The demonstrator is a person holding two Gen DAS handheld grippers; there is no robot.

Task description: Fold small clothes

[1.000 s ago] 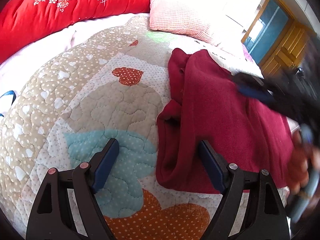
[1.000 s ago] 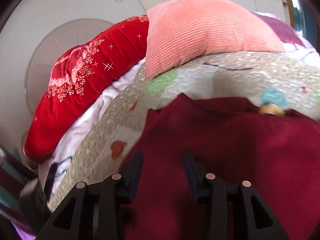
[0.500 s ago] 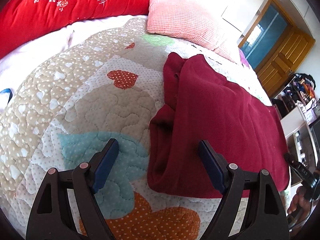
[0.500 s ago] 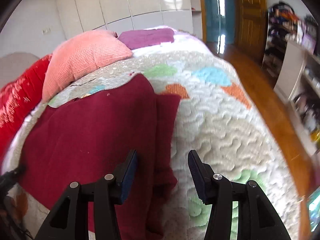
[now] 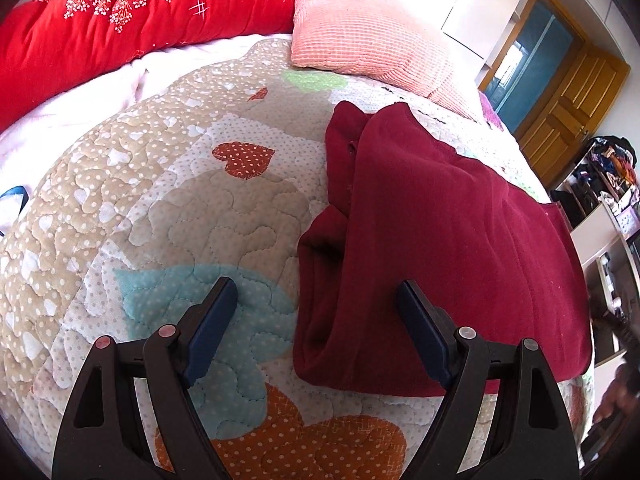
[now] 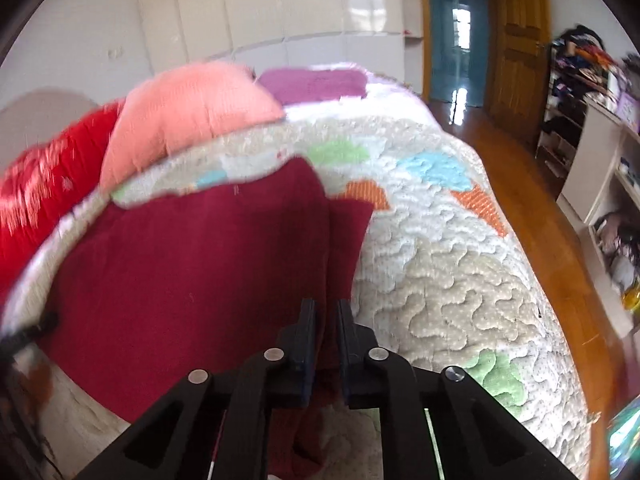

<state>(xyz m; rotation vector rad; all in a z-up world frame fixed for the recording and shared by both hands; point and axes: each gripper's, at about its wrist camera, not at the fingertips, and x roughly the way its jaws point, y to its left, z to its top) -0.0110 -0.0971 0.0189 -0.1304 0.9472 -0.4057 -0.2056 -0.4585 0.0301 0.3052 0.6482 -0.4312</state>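
- The dark red garment (image 5: 460,240) is lying on the quilted bedspread (image 5: 160,208), partly folded, with one side doubled over so there's a thick rolled edge running along its left side in the left wrist view.
- Left gripper (image 5: 316,312) has its jaws spread wide with nothing gripped. One finger is over the blue patch of the quilt, the other over the near edge of the garment, so that folded edge sits in the gap between them, untouched.
- Right gripper (image 6: 325,320) is at the garment's other side, where a narrow flap sticks out past the main panel. Its jaws are closing, only a slim gap is left, and red fabric is in that gap. Can't tell if the pads are actually pinching it.
- Further back there's a pink pillow (image 5: 372,36) and a red floral duvet (image 5: 120,20) at the head of the bed.
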